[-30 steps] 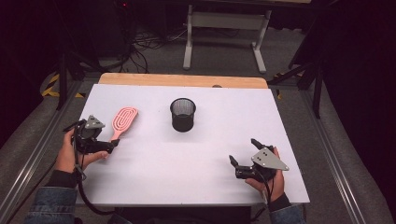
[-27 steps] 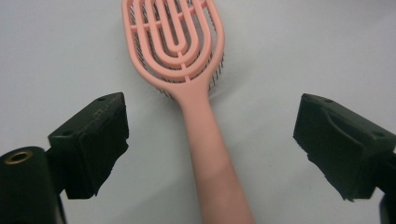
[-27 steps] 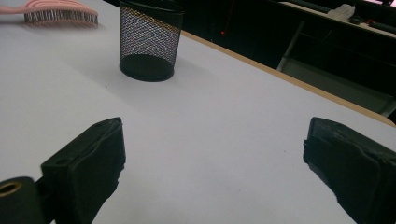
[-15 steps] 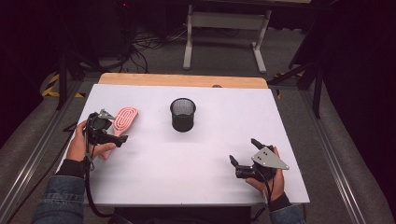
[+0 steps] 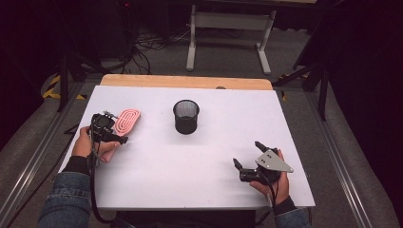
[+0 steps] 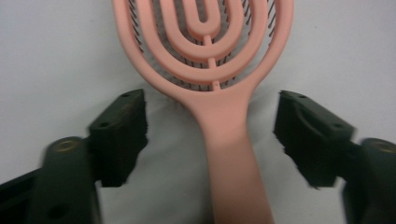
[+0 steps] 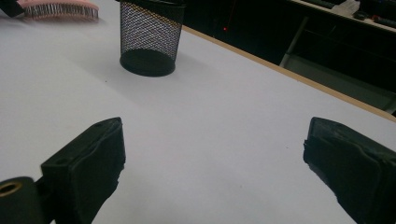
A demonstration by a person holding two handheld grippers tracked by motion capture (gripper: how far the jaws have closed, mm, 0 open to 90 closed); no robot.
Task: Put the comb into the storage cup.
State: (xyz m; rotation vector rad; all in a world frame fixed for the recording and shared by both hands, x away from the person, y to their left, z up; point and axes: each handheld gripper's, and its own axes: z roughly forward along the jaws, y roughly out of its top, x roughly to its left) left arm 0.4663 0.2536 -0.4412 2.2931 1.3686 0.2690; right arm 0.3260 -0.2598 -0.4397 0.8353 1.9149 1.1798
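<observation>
Hovering over the handle of a pink hairbrush (image 5: pixel 124 124), your left gripper (image 5: pixel 105 134) sits near the left edge of the white table (image 5: pixel 199 185). In the left gripper view the brush (image 6: pixel 212 79) lies flat on the table, its oval head pointing away from you and its handle running straight down the middle between the two black jaws. The jaws have just been closing, but a clear gap remains on each side of the handle and neither pad touches it, so this gripper is open around the brush without gripping it. The head shows a pattern of nested pink loops with dark bristles underneath.

Your right gripper (image 5: pixel 248 164) rests low over the near right part of the table, well apart from the brush. In the right gripper view its jaws stand wide with only bare white table between them, so it is open and holds nothing (image 7: pixel 212 168).

A black mesh cup (image 5: pixel 186 116) stands upright near the middle of the table, to the right of the brush and apart from it. In the right gripper view the cup (image 7: pixel 149 39) appears ahead, with the brush (image 7: pixel 58 9) beyond it at the far left.

No brand, label or writing can be read on the brush, the cup or either gripper.
</observation>
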